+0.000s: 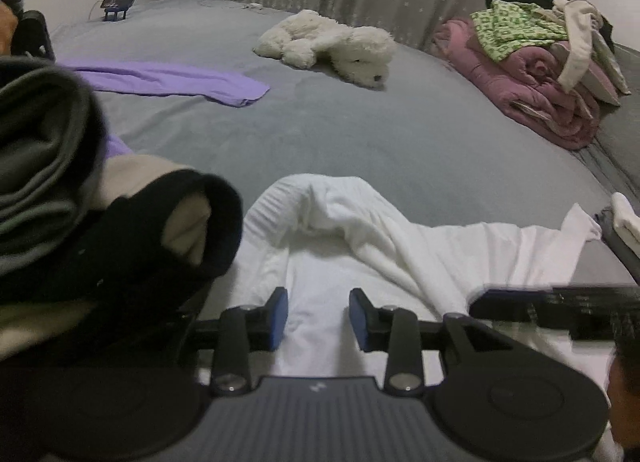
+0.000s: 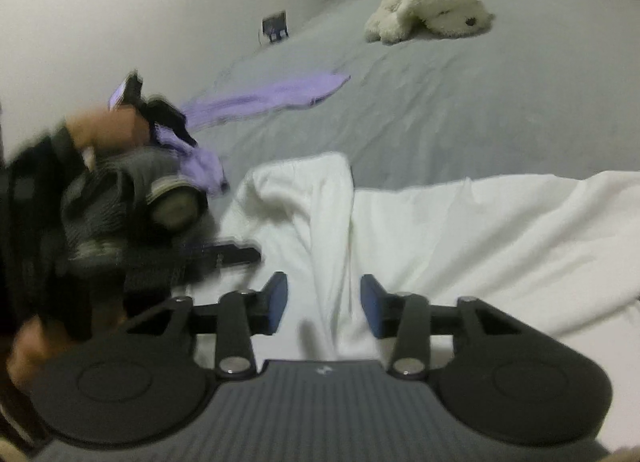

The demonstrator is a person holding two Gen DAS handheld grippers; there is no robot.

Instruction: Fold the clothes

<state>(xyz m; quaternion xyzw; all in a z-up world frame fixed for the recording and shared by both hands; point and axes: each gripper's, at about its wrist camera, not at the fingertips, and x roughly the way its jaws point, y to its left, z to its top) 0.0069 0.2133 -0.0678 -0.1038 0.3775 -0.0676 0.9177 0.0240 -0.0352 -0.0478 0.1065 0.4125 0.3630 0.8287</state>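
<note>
Nearest the lens in both wrist views lies a white garment [image 1: 360, 230], rumpled and spread across the near edge of a grey bed [image 1: 340, 122]. The left gripper [image 1: 318, 320] hangs low over it with its blue-padded fingers [image 1: 280, 316] set apart, white cloth showing in the gap between them; nothing is pinched, and whether the pads touch the fabric cannot be told. The right gripper [image 2: 324, 304] is likewise parted, a raised ridge of the same garment running between its fingers, not squeezed.

A dark sleeve [image 1: 132, 238] crowds the left of the left wrist view; in the right wrist view that side is motion-blurred, so the hand and arm there are hard to make out. The right gripper's dark frame is cut off at the left view's right edge.

Farther off, a purple garment [image 1: 168, 80] lies flat on the bed. A white plush dog [image 1: 332, 46] rests near the far side, and a pile of clothes [image 1: 548, 58], pink, green-patterned and pale, sits at the far right.
</note>
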